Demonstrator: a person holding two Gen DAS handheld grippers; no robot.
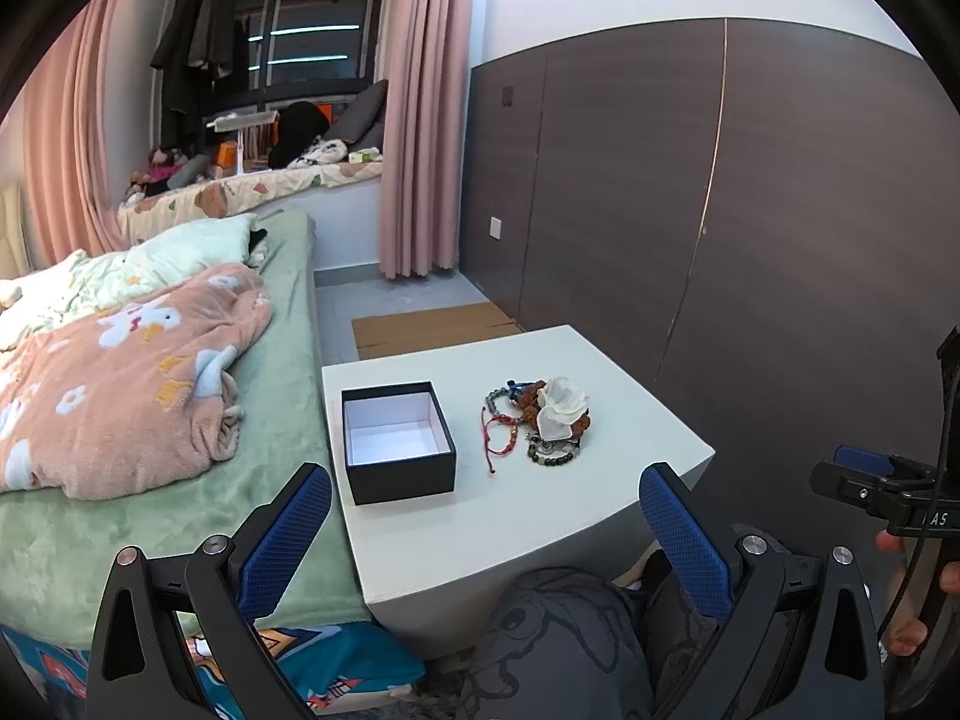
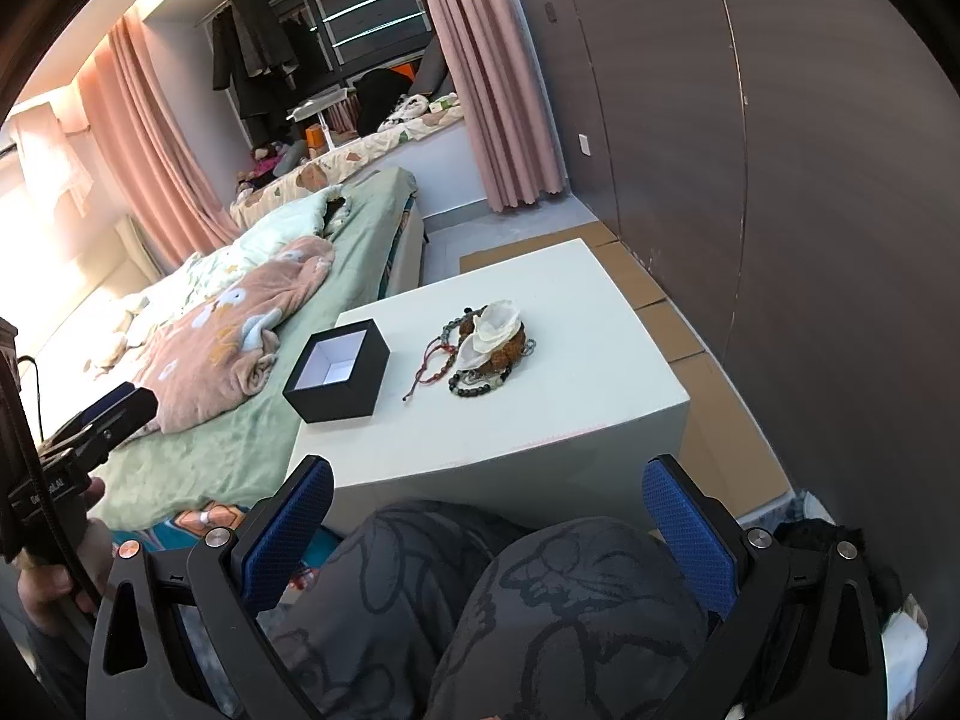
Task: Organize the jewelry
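Note:
An open black box [image 1: 397,441] [image 2: 337,370] with a white lining sits empty on the left part of a white table [image 1: 540,528] [image 2: 576,414]. To its right lies a heap of jewelry [image 1: 543,423] [image 2: 483,351]: a red cord bracelet [image 1: 498,435] [image 2: 427,369], dark bead bracelets [image 1: 552,453] [image 2: 477,384], brown beads and a white flower piece [image 1: 561,405] [image 2: 492,324]. My left gripper [image 1: 486,510] is open, held short of the table's near edge. My right gripper [image 2: 487,507] is open too, above the person's knees and back from the table.
A bed [image 1: 150,420] with a green sheet and pink blanket [image 1: 120,378] borders the table's left side. Dark wood wall panels [image 1: 750,210] stand to the right. Cardboard [image 1: 432,327] lies on the floor beyond the table. The person's knees [image 2: 510,600] are in front of it.

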